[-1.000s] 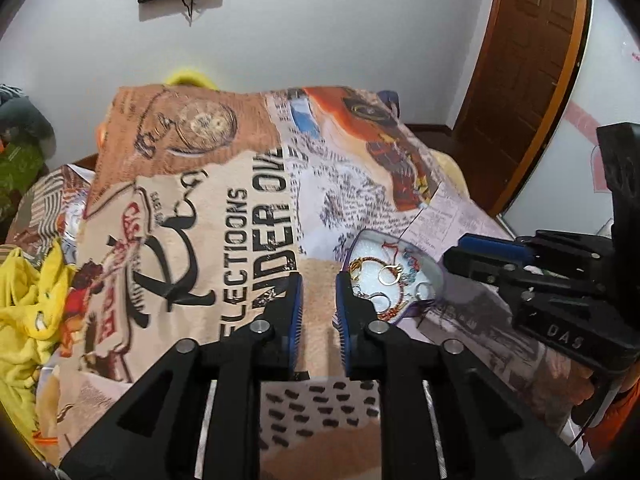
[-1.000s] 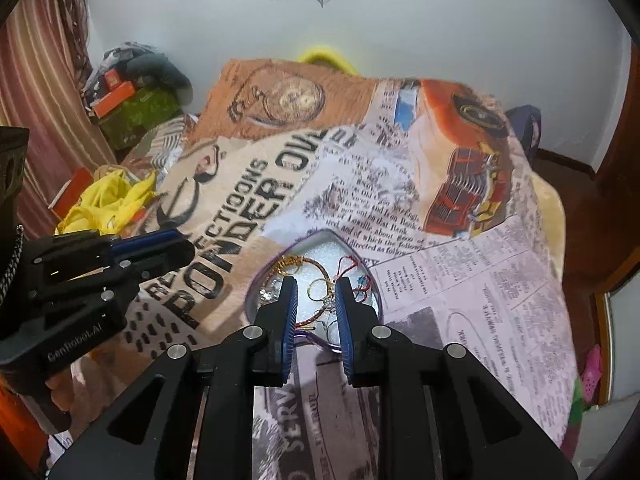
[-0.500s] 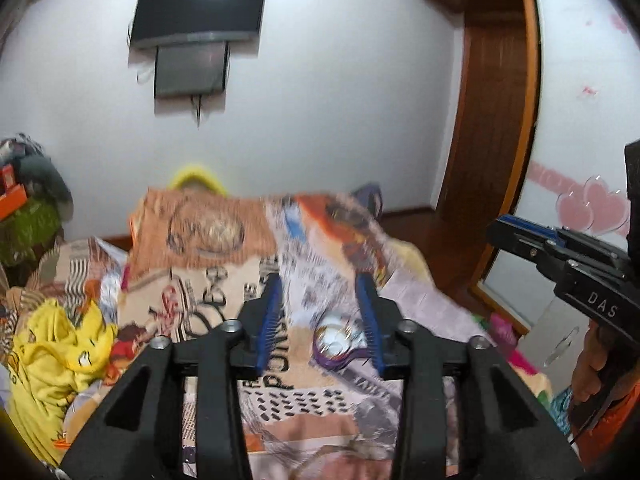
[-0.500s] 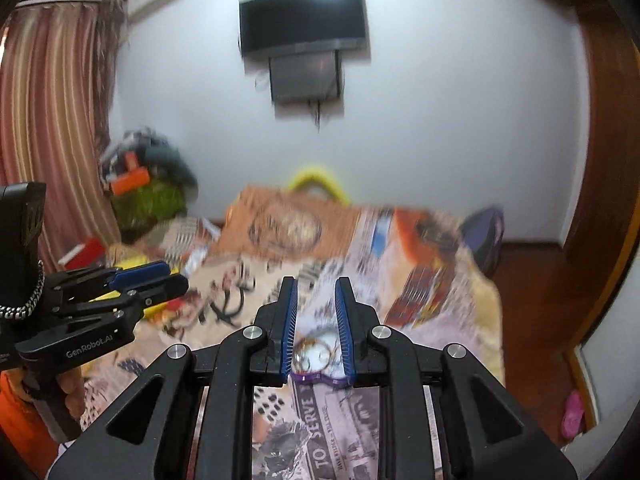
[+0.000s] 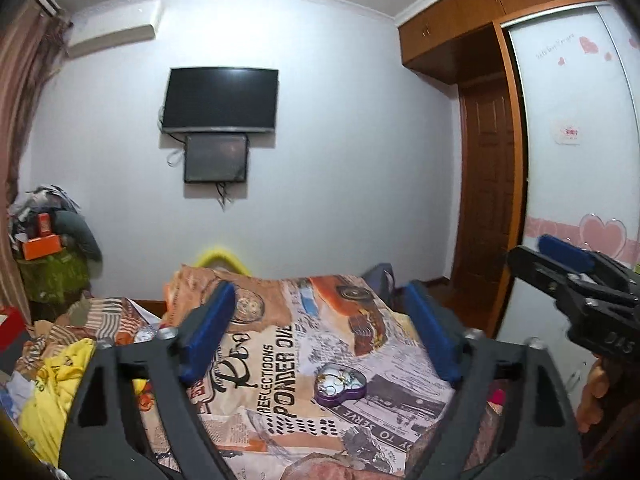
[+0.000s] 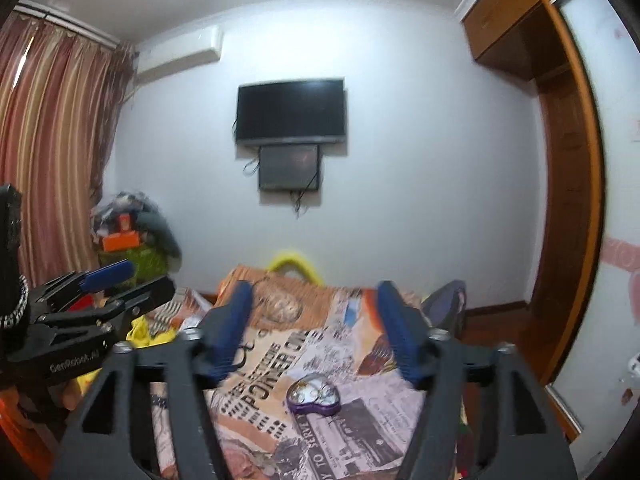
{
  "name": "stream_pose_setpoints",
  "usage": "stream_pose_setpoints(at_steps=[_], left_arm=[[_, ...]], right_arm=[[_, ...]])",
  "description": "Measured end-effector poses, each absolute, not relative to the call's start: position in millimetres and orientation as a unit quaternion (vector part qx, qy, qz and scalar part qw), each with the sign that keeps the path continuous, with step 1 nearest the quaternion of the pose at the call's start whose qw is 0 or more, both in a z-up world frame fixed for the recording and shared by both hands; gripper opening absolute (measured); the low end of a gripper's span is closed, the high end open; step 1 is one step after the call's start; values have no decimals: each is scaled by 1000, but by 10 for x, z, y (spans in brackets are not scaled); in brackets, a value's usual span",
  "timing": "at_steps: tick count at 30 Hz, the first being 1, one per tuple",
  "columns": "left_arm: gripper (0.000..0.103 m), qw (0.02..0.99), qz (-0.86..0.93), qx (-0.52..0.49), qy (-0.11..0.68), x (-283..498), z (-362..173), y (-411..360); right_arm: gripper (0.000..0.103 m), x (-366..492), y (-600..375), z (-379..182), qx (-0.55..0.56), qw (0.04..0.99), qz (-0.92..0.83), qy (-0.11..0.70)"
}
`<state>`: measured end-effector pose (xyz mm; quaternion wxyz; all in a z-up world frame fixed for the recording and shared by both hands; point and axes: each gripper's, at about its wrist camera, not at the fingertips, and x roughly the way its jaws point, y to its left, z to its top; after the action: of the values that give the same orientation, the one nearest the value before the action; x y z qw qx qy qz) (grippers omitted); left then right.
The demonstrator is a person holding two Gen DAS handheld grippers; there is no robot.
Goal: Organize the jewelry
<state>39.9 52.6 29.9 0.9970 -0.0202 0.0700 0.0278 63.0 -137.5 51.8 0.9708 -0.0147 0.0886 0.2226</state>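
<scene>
A purple heart-shaped tin [image 5: 340,385] holding rings and chains lies open on the printed bedspread [image 5: 280,344], well below and ahead of both grippers. My left gripper [image 5: 320,334] hangs above the bed with its blue-padded jaws opening wide and nothing between them. In the right wrist view the same tin [image 6: 314,394] sits low between the fingers of my right gripper [image 6: 314,330], whose jaws are also opening on empty air. Each gripper shows at the edge of the other's view, held by a hand.
A dark television [image 5: 220,98] hangs on the far white wall. A wooden door and a wardrobe [image 5: 576,160] stand at the right. Yellow clothes [image 5: 52,384] and a pile of clutter [image 5: 48,256] lie left of the bed, beside a striped curtain [image 6: 52,140].
Both grippers rose and drew back from the tin, tipping up from looking down at the bed to facing the wall. Their jaws went from nearly shut to wide apart.
</scene>
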Motion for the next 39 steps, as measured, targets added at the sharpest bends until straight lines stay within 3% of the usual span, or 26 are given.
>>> stream_pose_setpoints(at_steps=[5, 6, 39], left_arm=[[100, 998, 34, -15, 52, 250, 305, 468], [100, 998, 33, -13, 50, 228, 310, 449], [102, 998, 25, -19, 50, 5, 355, 288]], right_arm=[[101, 521, -1444, 553, 2, 977, 199, 72], [103, 507, -1453, 553, 4, 979, 193, 68], [103, 245, -1542, 480, -7, 980, 183, 75]])
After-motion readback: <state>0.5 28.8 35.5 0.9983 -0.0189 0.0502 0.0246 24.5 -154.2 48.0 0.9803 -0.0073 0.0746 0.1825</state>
